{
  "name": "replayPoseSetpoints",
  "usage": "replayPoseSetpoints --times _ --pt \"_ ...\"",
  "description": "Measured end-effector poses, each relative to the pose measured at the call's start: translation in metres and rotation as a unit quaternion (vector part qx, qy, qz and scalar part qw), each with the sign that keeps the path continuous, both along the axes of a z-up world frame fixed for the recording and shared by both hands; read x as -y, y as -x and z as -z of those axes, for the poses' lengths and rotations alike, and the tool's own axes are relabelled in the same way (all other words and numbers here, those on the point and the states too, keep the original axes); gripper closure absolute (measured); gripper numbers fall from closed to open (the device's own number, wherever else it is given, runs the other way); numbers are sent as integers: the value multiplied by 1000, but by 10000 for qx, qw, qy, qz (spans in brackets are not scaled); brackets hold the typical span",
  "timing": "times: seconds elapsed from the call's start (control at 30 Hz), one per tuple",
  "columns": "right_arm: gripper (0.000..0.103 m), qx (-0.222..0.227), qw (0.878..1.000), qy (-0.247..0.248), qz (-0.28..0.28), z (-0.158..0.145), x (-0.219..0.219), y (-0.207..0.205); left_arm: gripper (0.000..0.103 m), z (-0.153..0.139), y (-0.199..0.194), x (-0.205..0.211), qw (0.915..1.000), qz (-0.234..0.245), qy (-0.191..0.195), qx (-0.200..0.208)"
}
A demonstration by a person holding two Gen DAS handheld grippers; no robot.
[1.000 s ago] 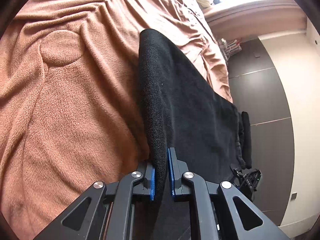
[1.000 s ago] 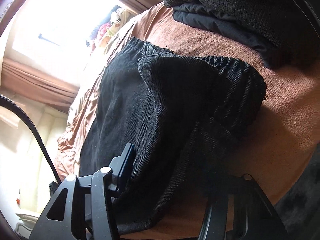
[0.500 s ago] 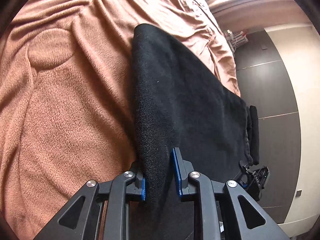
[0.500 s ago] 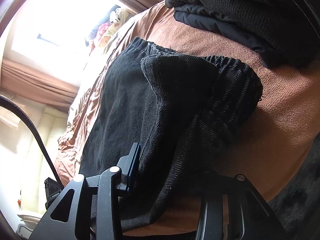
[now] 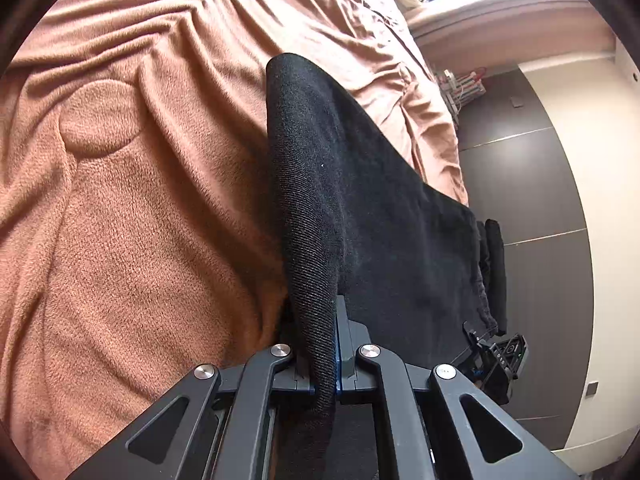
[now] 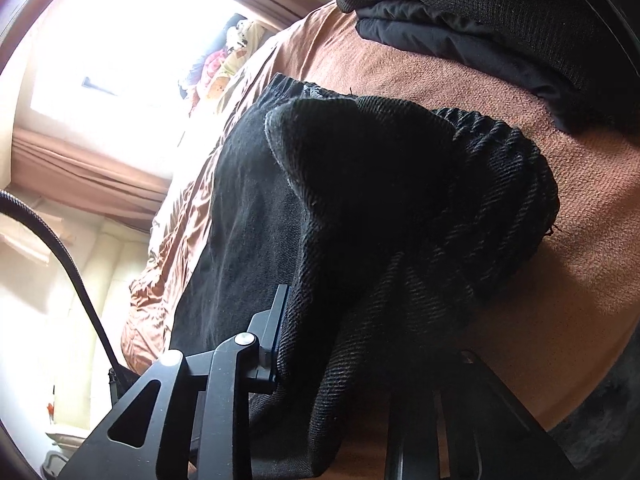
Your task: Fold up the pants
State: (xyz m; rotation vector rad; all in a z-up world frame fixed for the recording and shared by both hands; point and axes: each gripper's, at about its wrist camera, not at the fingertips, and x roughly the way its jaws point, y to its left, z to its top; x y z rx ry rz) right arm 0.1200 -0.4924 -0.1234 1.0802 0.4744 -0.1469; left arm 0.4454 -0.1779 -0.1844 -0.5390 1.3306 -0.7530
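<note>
Black pants [image 5: 360, 184] lie along a bed under a brown fleece blanket [image 5: 132, 208]. My left gripper [image 5: 320, 344] is shut on a folded edge of the pants, with cloth pinched between its blue pads and lifted off the bed. My right gripper [image 6: 336, 344] is shut on the pants [image 6: 360, 200] near the elastic waistband [image 6: 516, 168]. The cloth drapes over it and hides its right finger. The pants hang raised between the two grippers.
A pile of folded dark clothes [image 6: 500, 20] sits on the blanket beyond the waistband. The bed's edge drops to a dark floor [image 5: 532, 200] on the right. A bright window [image 6: 132, 52] and curtain lie to the left. A black cable [image 6: 76, 272] hangs at left.
Both grippers hold the same grips. The left one has drifted slightly, with the lifted fold shifting in view. The right one moved a little closer to the waistband.
</note>
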Motion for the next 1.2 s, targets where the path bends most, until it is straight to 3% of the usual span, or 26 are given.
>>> replayPoseSetpoints --times 0.2,0.53,0.93,1.2 --pt "80 205 9997 -96 -25 -14 -14 -2 98 -24 -5 -21 9997 -113 52 196" --pt "81 221 9984 -224 -475 -29 -77 -28 98 -33 -12 -102 9976 -664 130 177" --pt "81 49 9941 -121 -1080 -49 -162 -89 98 -27 -9 -204 9917 -1249 256 140" --pt "81 -42 9903 47 -1389 -54 -193 -126 98 -24 -10 -247 9879 -1516 298 117"
